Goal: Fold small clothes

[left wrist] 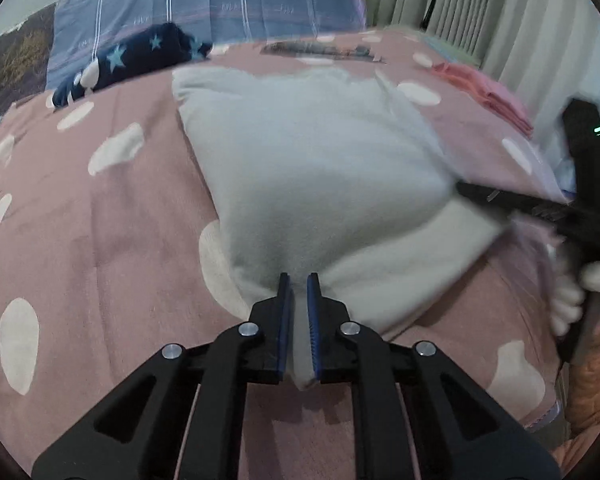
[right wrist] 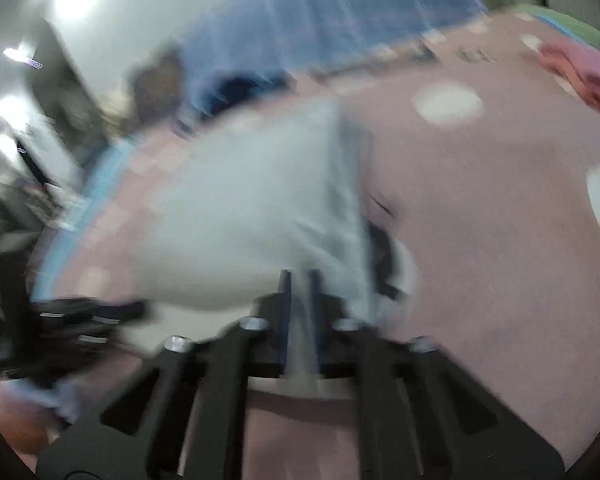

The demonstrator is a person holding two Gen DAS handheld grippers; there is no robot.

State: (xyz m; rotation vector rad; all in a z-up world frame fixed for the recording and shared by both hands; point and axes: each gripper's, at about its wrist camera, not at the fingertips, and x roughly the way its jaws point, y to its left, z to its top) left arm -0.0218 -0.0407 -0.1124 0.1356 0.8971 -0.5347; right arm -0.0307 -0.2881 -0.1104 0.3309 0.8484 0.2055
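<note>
Now you are pinching near edge of white garment (left wrist: pixel 320 168) in left gripper (left wrist: pixel 299 280), jaws clenched on fabric. Right gripper (right wrist: pixel 299 276) is clamping same cloth (view blurred). Garment is stretching away from both grippers over pink dotted bedspread (left wrist: pixel 100 240), folded layer lying toward right.

We see soft, even light and fisheye bending at the rims; the right wrist view is badly motion-blurred, with ceiling glare upper left.
</note>
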